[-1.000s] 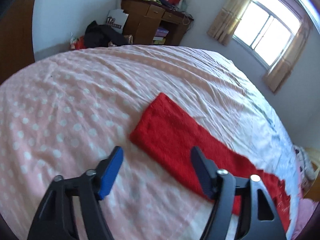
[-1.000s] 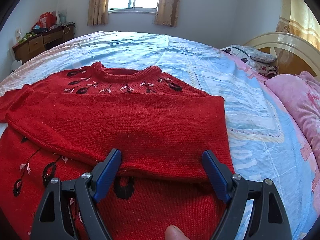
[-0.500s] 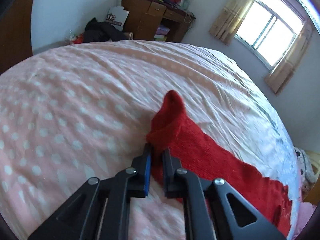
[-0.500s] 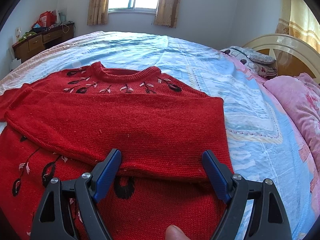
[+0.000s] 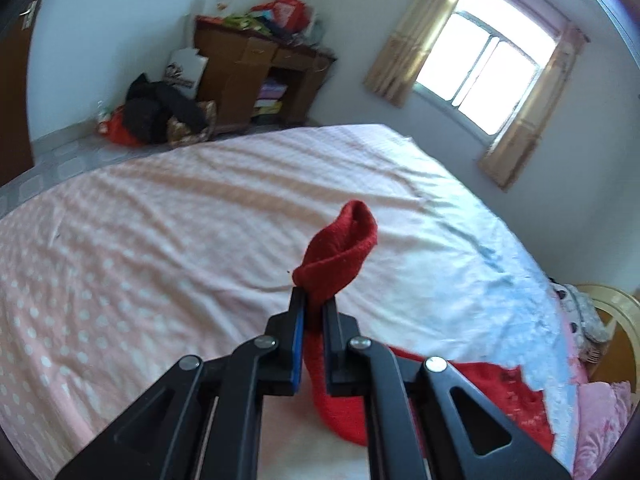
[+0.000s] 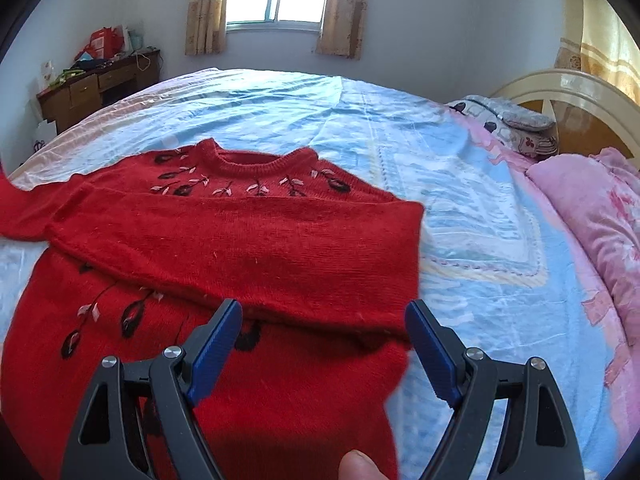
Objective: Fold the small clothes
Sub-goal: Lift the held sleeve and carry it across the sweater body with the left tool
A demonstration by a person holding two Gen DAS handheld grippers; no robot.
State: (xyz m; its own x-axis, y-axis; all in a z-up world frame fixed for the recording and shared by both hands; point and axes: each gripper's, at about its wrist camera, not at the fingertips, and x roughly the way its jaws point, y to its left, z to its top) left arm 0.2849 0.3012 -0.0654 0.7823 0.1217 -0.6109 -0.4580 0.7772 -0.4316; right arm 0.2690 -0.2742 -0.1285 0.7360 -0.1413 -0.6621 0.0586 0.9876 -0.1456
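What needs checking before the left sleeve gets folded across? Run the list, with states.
1. Left gripper clamped on the sleeve cuff: ok, the fingers pinch the red knit.
2. Cuff clear of the bedsheet: ok, it is raised.
3. Right gripper free: ok, open above the sweater, holding nothing.
4. Right sleeve already folded across the chest: ok.
5. Collar lying flat: ok.
6. Left sleeve free of twist along its length: cannot tell.

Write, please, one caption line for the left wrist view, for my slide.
Left gripper, shut on the cuff of the red sweater's sleeve, holds it raised above the pink dotted bedspread.
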